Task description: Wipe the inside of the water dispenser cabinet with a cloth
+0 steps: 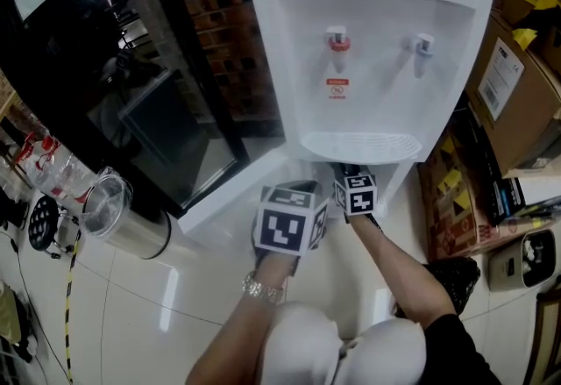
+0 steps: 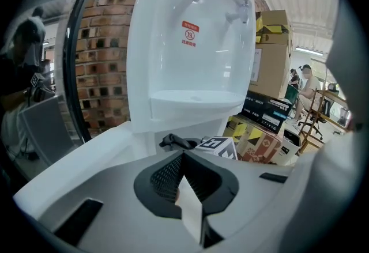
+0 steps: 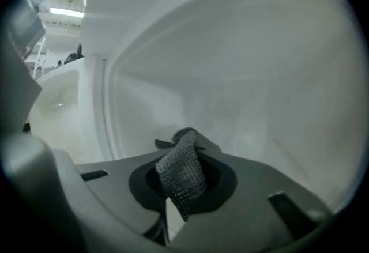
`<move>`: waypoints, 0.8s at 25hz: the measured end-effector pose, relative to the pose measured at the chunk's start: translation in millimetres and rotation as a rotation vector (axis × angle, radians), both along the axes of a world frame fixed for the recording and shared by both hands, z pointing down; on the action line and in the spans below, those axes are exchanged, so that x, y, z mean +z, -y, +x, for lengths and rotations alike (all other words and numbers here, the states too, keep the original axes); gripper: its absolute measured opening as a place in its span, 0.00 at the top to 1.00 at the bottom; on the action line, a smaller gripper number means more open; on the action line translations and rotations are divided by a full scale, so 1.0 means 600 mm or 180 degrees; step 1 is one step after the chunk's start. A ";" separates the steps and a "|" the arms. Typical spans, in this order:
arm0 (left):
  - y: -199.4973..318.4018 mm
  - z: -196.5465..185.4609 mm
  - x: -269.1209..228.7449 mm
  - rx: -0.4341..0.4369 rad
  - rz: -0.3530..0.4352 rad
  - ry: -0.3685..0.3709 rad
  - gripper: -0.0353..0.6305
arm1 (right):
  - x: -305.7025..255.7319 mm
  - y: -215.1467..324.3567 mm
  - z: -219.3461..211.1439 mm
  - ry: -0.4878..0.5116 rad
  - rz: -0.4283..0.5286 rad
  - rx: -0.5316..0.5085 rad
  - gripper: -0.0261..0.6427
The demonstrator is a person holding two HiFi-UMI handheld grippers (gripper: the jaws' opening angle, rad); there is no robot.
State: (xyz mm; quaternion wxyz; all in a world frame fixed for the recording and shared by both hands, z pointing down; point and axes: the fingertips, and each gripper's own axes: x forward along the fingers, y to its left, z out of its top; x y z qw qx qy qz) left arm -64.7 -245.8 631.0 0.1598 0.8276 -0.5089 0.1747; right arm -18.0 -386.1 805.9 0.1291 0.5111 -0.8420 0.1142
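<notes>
Subject: white water dispenser [image 1: 377, 6] standing on a tiled floor [image 1: 175, 304], red tap [image 1: 338, 41] and grey tap [image 1: 422, 46] above the drip tray [image 1: 359, 146].

Cabinet below the tray: door [image 1: 223, 195] swung open to the left.

Right tongs [image 3: 185, 133]: reached in under the tray, inside the cabinet, and clamped on a grey mesh cloth [image 3: 181, 174]. The cloth's bunched end stands up beyond the tips, close to the white inner wall [image 3: 242, 73]; contact with the wall cannot be confirmed.

Left tongs [image 2: 182, 153]: outside the cabinet, just left of the right unit, pointing at the dispenser front. Jaws brought together, nothing between them.

Surroundings: cardboard boxes [image 1: 517, 85] to the right, a steel canister [image 1: 123, 217] with a clear lid to the left.
</notes>
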 end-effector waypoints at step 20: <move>-0.002 -0.006 0.003 -0.0053 -0.0021 0.0135 0.94 | -0.018 -0.028 -0.034 0.0123 -0.0250 0.0004 0.93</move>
